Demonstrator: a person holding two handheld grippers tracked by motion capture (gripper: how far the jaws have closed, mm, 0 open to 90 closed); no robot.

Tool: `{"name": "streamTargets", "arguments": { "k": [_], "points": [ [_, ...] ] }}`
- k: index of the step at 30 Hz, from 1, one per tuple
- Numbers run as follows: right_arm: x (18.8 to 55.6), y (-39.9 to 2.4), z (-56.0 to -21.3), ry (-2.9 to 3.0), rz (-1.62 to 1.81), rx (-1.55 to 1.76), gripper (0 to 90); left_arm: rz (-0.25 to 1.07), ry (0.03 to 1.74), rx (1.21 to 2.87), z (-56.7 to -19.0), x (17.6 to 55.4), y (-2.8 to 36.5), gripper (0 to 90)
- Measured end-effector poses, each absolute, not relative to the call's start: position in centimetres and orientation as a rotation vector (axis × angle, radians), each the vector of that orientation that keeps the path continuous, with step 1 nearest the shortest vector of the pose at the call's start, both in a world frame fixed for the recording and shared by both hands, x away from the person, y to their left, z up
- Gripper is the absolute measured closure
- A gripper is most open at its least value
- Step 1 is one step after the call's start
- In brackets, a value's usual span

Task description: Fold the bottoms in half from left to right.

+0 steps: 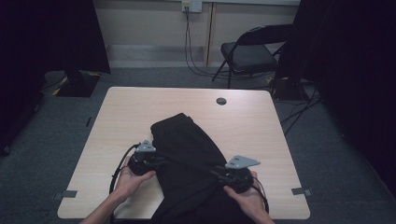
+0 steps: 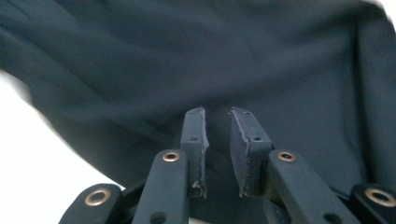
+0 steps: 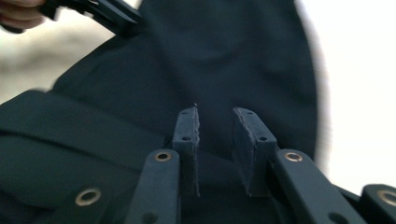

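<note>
A black garment [image 1: 187, 158] lies on the near half of the light wooden table [image 1: 252, 126], its lower end hanging over the near edge between the person's forearms.

Left gripper [image 1: 161, 162]: held at the garment's left edge, jaws pointing across the cloth. In the left gripper view [image 2: 217, 133] the jaws stand parted by a narrow gap, with dark cloth lying behind and below them. No fold is pinched between the pads.

Right gripper [image 1: 215, 171]: held over the garment's right side, near the table's front edge. In the right gripper view [image 3: 217, 135] the jaws are likewise slightly apart, nothing clamped, above a folded band of the cloth. The other gripper shows at upper left there, at the garment's edge.
</note>
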State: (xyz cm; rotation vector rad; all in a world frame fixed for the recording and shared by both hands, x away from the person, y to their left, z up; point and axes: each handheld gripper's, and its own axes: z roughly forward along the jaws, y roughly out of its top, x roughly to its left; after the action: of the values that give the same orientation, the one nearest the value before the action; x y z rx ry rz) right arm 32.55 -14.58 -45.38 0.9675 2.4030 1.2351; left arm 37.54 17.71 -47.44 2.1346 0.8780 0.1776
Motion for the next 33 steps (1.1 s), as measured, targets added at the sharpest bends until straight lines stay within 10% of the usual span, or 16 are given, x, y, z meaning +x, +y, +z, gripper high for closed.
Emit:
{"name": "streamTargets", "arguments": {
  "k": [12,33],
  "points": [
    [34.8,-9.8,-49.6,2.537,1.175,0.944,54.3,0.376,0.843,2.200,-49.4,39.5,15.7,69.1],
    [45.1,-5.5,-50.1,2.454,1.143,0.914,53.8,0.518,1.040,2.105,-49.6,50.6,16.8,70.4]
  ]
}}
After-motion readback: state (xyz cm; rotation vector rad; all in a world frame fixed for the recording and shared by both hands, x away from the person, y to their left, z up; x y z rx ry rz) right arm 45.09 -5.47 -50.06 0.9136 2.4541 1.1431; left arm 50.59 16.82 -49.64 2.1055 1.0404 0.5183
